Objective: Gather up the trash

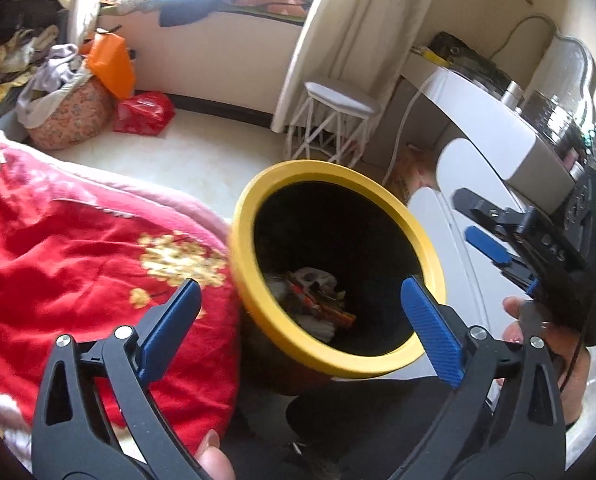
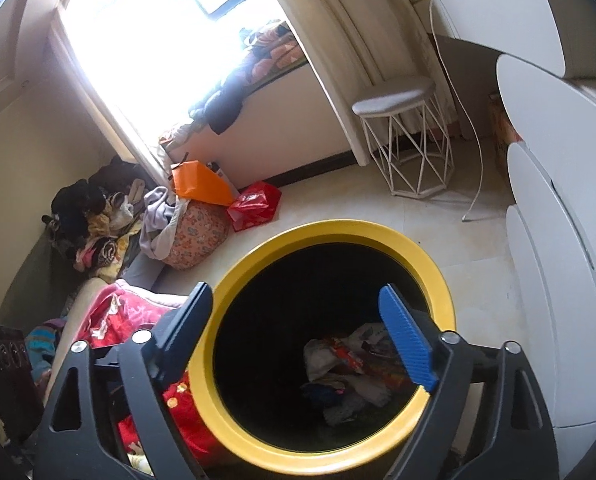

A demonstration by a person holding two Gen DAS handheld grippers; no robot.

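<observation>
A black trash bin with a yellow rim (image 1: 254, 204) stands on the floor beside the bed; it also shows in the right wrist view (image 2: 234, 416). Crumpled wrappers and paper trash (image 1: 318, 296) lie at its bottom, also seen in the right wrist view (image 2: 350, 372). My left gripper (image 1: 298, 316) is open and empty, just above the bin's near rim. My right gripper (image 2: 294, 332) is open and empty over the bin's mouth. The right gripper also appears in the left wrist view (image 1: 478, 220), held to the right of the bin.
A red blanket (image 1: 78, 260) covers the bed at left. A white wire stool (image 1: 334, 120), a white dresser (image 1: 498, 152) with a cable, an orange bag (image 1: 112, 64), a red bag (image 1: 144, 112) and a floral bundle (image 1: 70, 116) stand around the floor.
</observation>
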